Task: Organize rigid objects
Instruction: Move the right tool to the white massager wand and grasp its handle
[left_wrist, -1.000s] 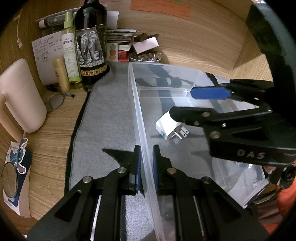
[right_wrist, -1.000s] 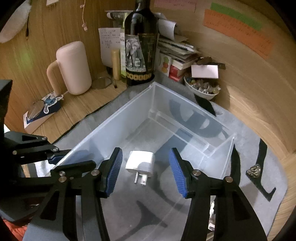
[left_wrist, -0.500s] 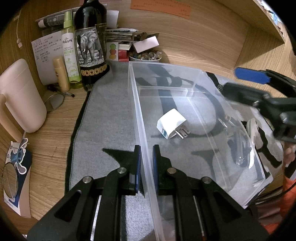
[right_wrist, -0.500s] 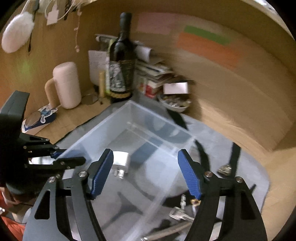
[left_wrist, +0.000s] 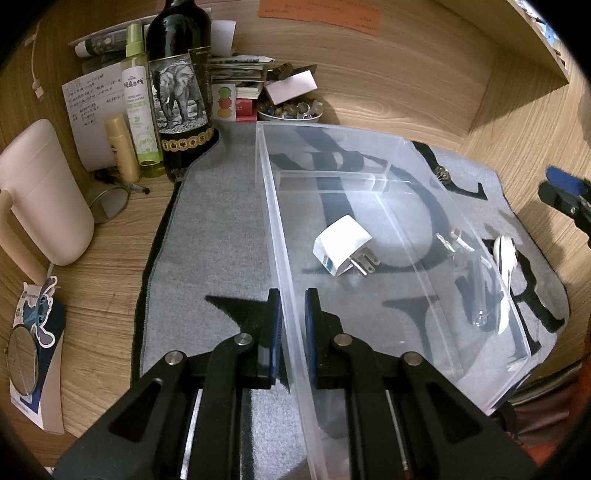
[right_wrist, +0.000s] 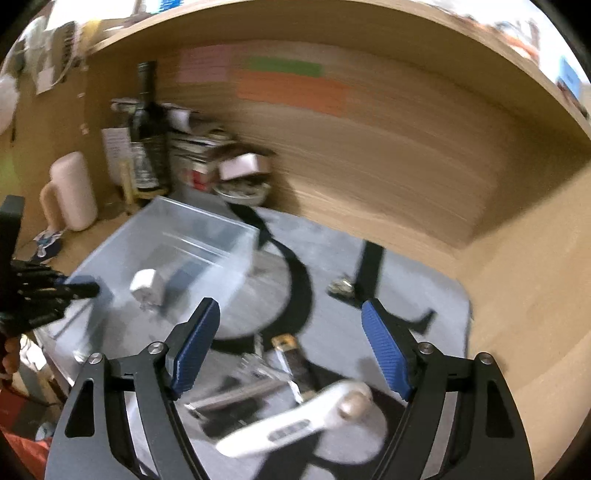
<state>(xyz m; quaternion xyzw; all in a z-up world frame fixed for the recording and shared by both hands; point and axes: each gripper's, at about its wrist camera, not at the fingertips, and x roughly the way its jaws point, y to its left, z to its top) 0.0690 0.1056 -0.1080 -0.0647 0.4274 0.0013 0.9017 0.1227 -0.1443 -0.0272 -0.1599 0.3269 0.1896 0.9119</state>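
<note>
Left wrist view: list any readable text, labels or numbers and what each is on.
Nothing reads for certain.
Green spray bottle: printed label, too small.
Wine bottle: elephant picture, no legible words.
Handwritten white note: too small.
Orange sheet on the wall: print too small.
White plug adapter in the clear bin: tiny sticker, unreadable.

Clear glossy plastic bin (left_wrist: 369, 192); matt grey felt mat (left_wrist: 221, 229); wood-grain desk (left_wrist: 103, 280).

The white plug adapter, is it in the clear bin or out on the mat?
In. The white plug adapter lies on the clear bin's floor, prongs sideways.
</note>
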